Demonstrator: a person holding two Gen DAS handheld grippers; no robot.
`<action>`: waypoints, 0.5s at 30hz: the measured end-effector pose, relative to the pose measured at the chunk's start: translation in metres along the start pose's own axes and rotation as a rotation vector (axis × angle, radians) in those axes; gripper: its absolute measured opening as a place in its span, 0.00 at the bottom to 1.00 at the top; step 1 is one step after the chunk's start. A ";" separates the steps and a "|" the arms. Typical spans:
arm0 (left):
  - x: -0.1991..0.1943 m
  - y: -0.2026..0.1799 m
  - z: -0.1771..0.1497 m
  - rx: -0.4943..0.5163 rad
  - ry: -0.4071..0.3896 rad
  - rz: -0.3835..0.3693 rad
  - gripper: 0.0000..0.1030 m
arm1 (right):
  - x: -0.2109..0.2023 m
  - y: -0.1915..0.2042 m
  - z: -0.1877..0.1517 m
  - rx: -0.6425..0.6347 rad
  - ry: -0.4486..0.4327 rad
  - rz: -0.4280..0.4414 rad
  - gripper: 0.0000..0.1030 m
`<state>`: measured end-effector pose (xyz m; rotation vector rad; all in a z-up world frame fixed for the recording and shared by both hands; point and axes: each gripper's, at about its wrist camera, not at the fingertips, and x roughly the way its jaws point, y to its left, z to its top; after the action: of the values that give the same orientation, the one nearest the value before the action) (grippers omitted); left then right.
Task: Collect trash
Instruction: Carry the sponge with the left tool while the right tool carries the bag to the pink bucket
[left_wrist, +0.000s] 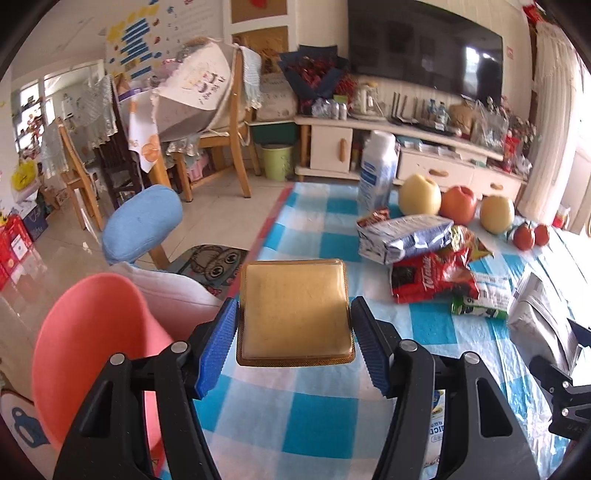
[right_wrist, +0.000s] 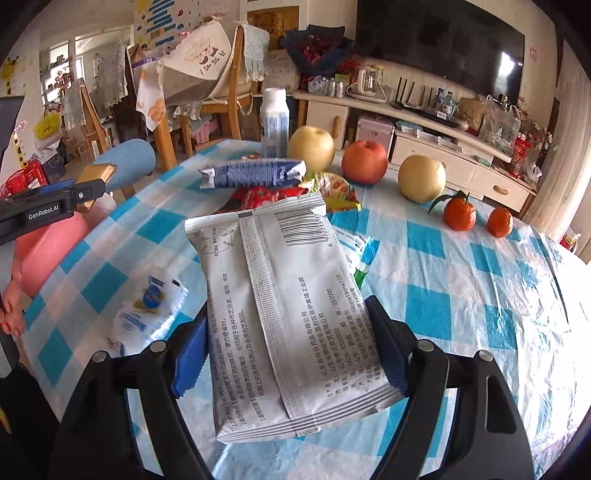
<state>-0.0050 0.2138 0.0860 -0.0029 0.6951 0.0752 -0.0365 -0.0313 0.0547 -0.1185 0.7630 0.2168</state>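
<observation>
the left gripper is clamped on a square golden-yellow foil-edged packet, blue pads squeezing both its sides, carried clear above the blue-and-white checked tablecloth. the left wrist view alone gives the salmon-pink plastic bin with its white liner, just below and left of that gripper past the table edge. over on the right wrist view, the right gripper grips a flat silver-grey foil pouch printed with a barcode, jaws pressed on its two long edges, pouch tilted up over the cloth. only this view shows the small white-and-blue sachet lying flat on the cloth near the left jaw, plus fingers with red nails at the left rim. it also catches the left gripper from the side, up at left over the pink bin, gold packet poking out. still on the table, in both views: a crumpled blue-and-white wrapper atop a red snack bag, a white bottle, two pale yellow pears, a red apple and two small tangerines lined up behind.
</observation>
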 end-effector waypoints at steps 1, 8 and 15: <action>-0.003 0.005 0.000 -0.006 -0.006 0.013 0.61 | -0.004 0.004 0.002 -0.001 -0.007 0.002 0.76; -0.020 0.036 0.001 -0.067 -0.028 0.053 0.61 | -0.021 0.034 0.014 -0.043 -0.043 0.027 0.76; -0.038 0.066 0.009 -0.113 -0.069 0.092 0.61 | -0.032 0.069 0.033 -0.085 -0.074 0.079 0.76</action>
<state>-0.0327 0.2775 0.1186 -0.0759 0.6210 0.2022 -0.0531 0.0367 0.0987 -0.1599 0.6859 0.3268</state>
